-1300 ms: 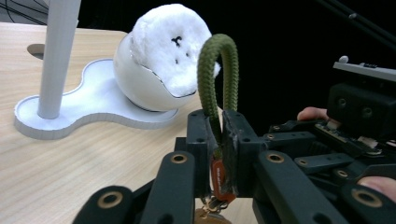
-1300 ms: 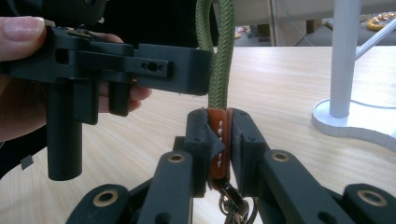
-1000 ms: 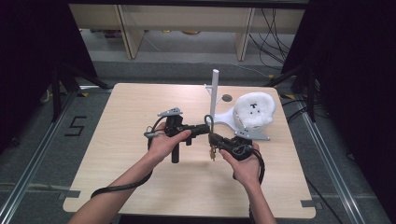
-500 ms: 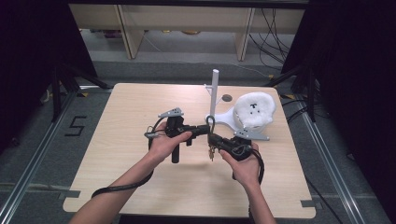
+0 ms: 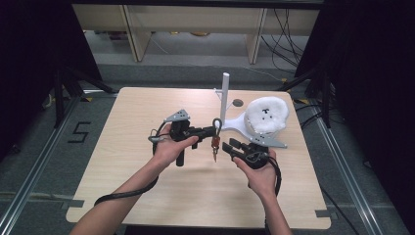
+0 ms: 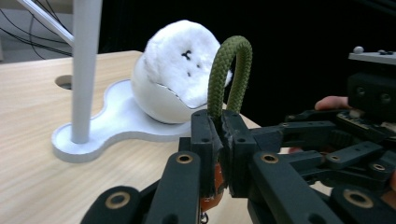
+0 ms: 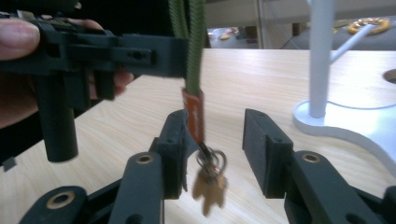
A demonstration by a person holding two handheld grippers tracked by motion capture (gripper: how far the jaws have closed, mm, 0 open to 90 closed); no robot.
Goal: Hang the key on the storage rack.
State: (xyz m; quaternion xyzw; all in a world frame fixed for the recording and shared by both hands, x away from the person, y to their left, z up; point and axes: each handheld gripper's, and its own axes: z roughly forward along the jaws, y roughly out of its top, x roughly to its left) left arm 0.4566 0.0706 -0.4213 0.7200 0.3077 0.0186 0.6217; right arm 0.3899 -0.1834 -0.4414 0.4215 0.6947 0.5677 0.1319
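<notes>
- The left claw point(image 6: 219, 140) was seen clamped on a keychain strap, its jaws pressed tight against the olive-green cord loop point(image 6: 229, 74), which stood up in an arch above the jaw tips.
- In the high view, the left claw point(image 5: 211, 131) was held level above the surface, pointing toward the person's right, with the cord loop point(image 5: 217, 123) rising from its tips.
- Below the left claw's jaws, the orange tag point(image 7: 194, 114) of the strap was seen hanging, with a metal ring point(image 7: 212, 161) and a blurred brass key point(image 7: 208, 189) dangling under it, clear of the surface.
- The right claw point(image 7: 217, 144) had just been opening; its jaws stood apart on either side of the hanging tag and ring, the tag lying close against the jaw seen at the left of its own view, and nothing was gripped.
- In the high view, the right claw point(image 5: 234, 145) was held just beside the hanging key point(image 5: 214, 152), and the two claws were close together.
- Beyond the claws, a white stand point(image 5: 244, 125) with an upright post point(image 5: 225, 95) was set on the wooden surface point(image 5: 122, 161).
- A white fluffy ball point(image 5: 266, 113) with small dark marks was resting on the stand's base, beside the post.
</notes>
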